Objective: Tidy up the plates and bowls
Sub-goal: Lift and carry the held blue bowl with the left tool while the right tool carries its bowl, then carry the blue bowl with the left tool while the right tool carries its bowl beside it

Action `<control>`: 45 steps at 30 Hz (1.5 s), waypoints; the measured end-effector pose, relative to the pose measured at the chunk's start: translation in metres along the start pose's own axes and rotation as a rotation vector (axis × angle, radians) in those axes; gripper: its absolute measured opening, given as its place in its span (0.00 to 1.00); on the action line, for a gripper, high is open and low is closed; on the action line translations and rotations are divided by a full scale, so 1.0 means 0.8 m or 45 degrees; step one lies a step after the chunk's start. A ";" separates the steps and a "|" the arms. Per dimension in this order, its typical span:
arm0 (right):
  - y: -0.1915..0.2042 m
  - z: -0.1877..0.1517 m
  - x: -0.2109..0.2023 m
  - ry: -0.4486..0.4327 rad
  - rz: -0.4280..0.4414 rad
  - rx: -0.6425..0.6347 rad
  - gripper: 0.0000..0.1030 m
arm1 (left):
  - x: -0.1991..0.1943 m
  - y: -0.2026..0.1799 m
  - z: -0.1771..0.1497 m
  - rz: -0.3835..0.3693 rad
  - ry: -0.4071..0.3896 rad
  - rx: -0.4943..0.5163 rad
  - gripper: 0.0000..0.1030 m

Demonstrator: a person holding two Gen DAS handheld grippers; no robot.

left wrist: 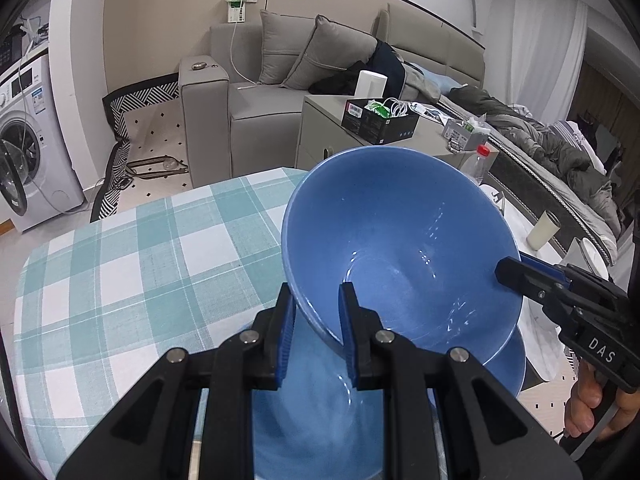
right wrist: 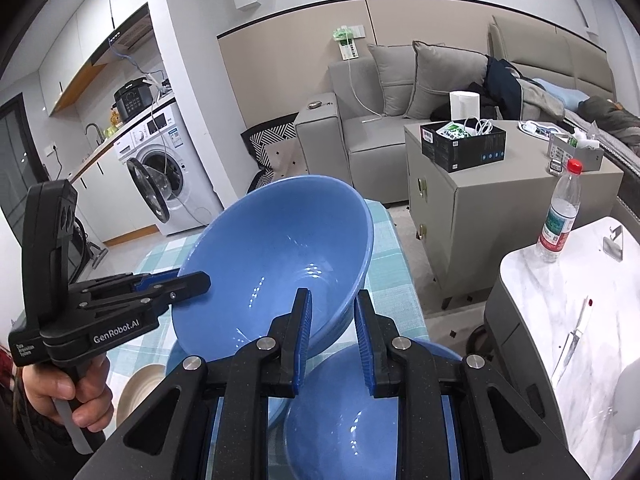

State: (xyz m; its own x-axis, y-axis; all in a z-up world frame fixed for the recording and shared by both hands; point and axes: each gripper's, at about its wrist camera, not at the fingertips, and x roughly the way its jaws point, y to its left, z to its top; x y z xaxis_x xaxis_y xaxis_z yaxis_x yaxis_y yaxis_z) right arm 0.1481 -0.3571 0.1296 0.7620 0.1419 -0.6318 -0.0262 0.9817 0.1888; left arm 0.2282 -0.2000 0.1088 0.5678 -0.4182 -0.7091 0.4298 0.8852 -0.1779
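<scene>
A large blue bowl (left wrist: 392,232) (right wrist: 280,248) hangs tilted above the table, held by both grippers at its rim. My left gripper (left wrist: 316,332) is shut on the near rim; in the right wrist view it (right wrist: 200,280) bites the bowl's left edge, with a hand on its handle. My right gripper (right wrist: 334,336) is shut on the opposite rim and shows in the left wrist view at the bowl's right side (left wrist: 506,274). Directly underneath sits a second blue bowl (right wrist: 352,412) (left wrist: 316,408), partly hidden by the fingers. A beige bowl (right wrist: 140,388) lies left of it.
The table wears a teal checked cloth (left wrist: 140,260). To the right stands a white marble table (right wrist: 560,292) with a water bottle (right wrist: 560,216) and a knife (right wrist: 572,340). A grey cabinet (right wrist: 460,208) and a sofa (left wrist: 248,92) lie beyond.
</scene>
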 end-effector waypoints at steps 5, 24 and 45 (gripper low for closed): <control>0.013 -0.008 -0.008 -0.016 0.024 -0.002 0.21 | -0.015 0.008 -0.009 -0.004 -0.013 -0.010 0.19; 0.046 -0.054 -0.008 -0.016 0.118 0.034 0.21 | -0.050 0.028 -0.045 0.053 -0.041 -0.025 0.19; 0.055 -0.087 0.011 0.020 0.158 0.049 0.21 | -0.045 0.040 -0.075 0.098 -0.016 -0.053 0.19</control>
State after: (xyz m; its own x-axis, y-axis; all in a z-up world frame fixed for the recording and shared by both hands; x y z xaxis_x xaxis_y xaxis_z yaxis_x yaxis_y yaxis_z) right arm 0.1090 -0.3037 0.0801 0.7443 0.2644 -0.6133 -0.0948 0.9508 0.2949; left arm 0.1795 -0.1441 0.0874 0.6069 -0.3511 -0.7130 0.3552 0.9224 -0.1519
